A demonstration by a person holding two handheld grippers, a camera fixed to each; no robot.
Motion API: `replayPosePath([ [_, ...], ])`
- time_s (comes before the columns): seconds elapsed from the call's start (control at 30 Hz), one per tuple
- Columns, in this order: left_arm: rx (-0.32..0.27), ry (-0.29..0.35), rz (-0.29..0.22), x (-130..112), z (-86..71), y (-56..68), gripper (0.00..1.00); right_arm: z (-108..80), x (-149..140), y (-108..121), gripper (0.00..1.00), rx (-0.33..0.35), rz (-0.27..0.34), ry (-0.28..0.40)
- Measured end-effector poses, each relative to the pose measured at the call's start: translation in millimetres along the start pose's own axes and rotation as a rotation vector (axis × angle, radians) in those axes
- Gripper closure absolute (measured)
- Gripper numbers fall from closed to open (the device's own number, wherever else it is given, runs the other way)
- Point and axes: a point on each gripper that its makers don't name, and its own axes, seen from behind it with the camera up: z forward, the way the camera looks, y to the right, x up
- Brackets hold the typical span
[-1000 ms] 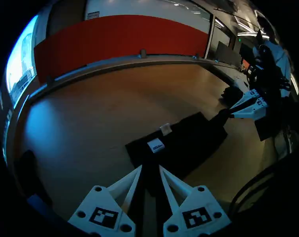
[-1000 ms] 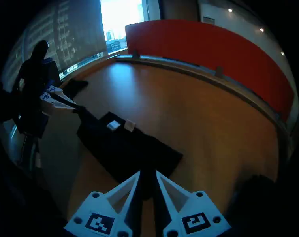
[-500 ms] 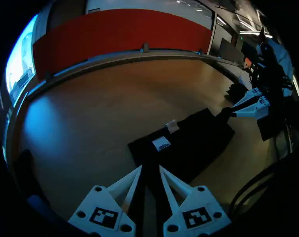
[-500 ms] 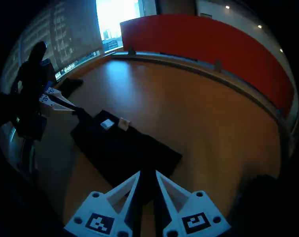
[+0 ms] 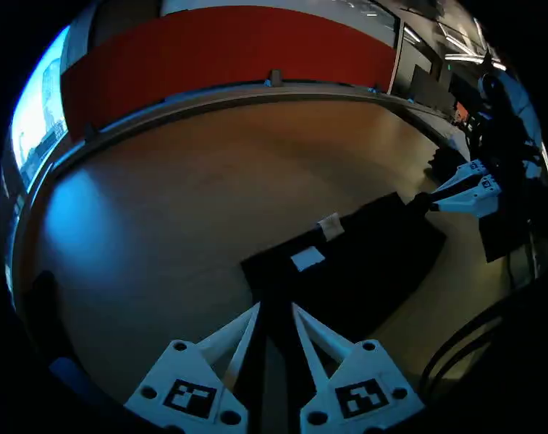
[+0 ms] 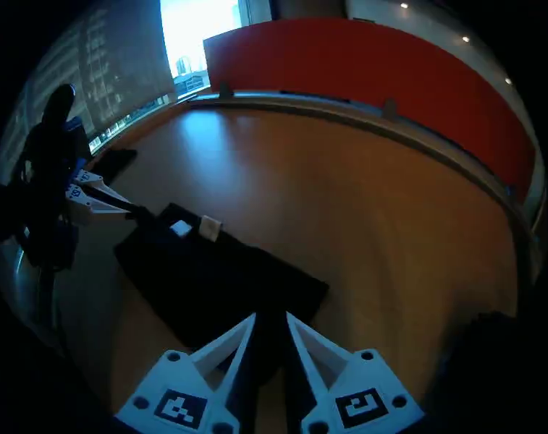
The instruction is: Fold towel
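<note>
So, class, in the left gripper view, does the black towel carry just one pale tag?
No, the black towel carries two: a white tag and a beige tag beside it.

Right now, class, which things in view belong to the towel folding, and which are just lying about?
Part of the job: dark towel, left gripper, right gripper.
Lying about: second dark cloth, red partition.
</note>
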Motion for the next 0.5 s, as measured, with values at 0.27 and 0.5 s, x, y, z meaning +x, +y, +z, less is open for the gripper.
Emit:
replayPosePath([
  [0.27,0.064,-0.007,0.008,0,10.8,-14.2,0.57,10.7,-2,12,0.42,-0.067,0.036,0.004],
  [0.5,0.089,0.001,0.015,3,10.9,-19.7,0.27,11.2,1,20,0.07,-0.096,0.037,0.013],
])
